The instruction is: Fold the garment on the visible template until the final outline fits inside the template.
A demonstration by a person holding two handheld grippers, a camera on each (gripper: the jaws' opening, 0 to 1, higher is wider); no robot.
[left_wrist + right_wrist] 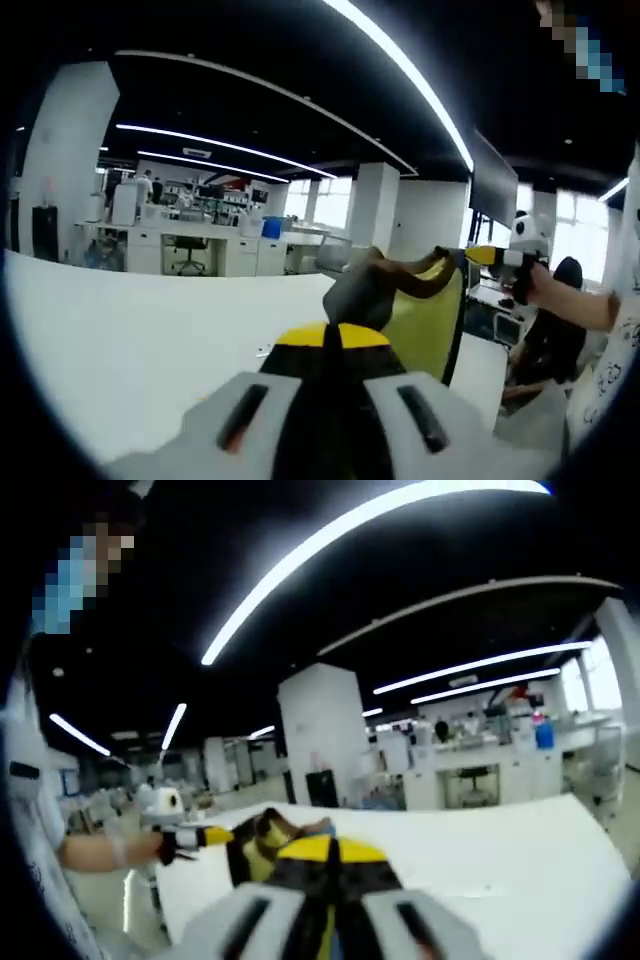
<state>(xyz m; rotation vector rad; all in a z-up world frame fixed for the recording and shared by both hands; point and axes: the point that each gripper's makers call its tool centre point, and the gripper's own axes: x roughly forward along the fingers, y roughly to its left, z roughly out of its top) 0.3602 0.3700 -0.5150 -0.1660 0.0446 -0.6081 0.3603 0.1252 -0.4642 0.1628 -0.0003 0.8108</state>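
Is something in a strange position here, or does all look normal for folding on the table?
Yes: the garment is not lying on the white table. It hangs bunched in the air, stretched between the left gripper and the right gripper, both shut on its fabric. No template outline can be made out on the table.

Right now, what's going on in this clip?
A person is holding a yellow and dark garment up above the white table with both tongs. The left tongs are shut on one edge; the right tongs are shut on the other, stretching it between them. No fold is visible yet, and I can't make out a template.
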